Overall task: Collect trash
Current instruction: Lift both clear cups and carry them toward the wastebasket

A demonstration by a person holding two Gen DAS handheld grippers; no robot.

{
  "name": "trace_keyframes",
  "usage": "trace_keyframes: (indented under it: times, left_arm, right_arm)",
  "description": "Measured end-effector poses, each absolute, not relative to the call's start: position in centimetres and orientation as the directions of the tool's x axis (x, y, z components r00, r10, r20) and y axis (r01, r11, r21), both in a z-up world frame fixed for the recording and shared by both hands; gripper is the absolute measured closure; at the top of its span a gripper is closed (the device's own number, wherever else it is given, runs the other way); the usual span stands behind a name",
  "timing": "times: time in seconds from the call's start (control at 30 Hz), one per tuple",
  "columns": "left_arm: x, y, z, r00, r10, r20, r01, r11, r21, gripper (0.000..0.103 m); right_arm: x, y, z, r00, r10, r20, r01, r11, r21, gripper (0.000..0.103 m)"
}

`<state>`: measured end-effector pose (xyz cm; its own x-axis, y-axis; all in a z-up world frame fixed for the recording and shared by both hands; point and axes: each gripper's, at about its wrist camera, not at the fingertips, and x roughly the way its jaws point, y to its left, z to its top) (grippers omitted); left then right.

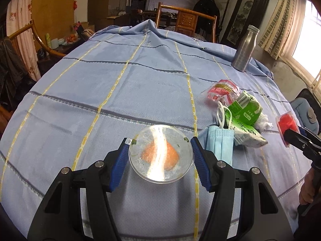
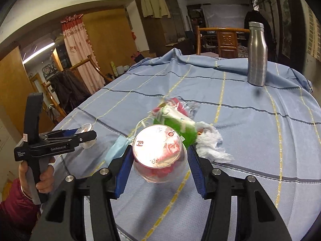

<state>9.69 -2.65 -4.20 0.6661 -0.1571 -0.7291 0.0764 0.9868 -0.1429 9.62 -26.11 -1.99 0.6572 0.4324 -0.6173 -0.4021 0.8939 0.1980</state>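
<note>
My left gripper is shut on a clear round plastic cup with orange residue inside, held above the blue tablecloth. My right gripper is shut on a clear plastic cup with red scraps inside, held above the cloth. A trash pile lies between them: a blue face mask, a green carton, a red-printed clear wrapper and crumpled white tissue. The right gripper's cup also shows in the left wrist view, and the left gripper shows in the right wrist view.
A steel bottle stands upright at the table's far right. Wooden chairs stand around the table. Curtains and a window are on the right. A blue chair cushion lies beyond the right edge.
</note>
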Motion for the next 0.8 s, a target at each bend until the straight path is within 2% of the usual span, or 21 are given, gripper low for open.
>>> trace_keyframes:
  times: [0.13,0.43,0.8]
  left_arm:
    - [7.9,-2.5,-3.6,0.677,-0.137,-0.724,0.06,0.99,-0.131,0.043]
    - [3.3,-0.3,-2.2,0.702,-0.074,-0.708,-0.01,0.994,-0.113,0.043]
    - [-3.7,4.5,-0.3,0.741,0.022,-0.671,-0.138,0.983,-0.12,0.043]
  right_arm:
    - [8.6,-25.2,-1.8,0.66,0.427,-0.618,-0.421,0.892,0.167,0.048]
    - [7.0,-22.6,-3.0,0.62,0.357,-0.699,-0.414,0.905,0.096,0.048]
    - [3.7,-18.9,-2.4,0.647,0.345,-0.681,-0.475,0.88,-0.005,0.049]
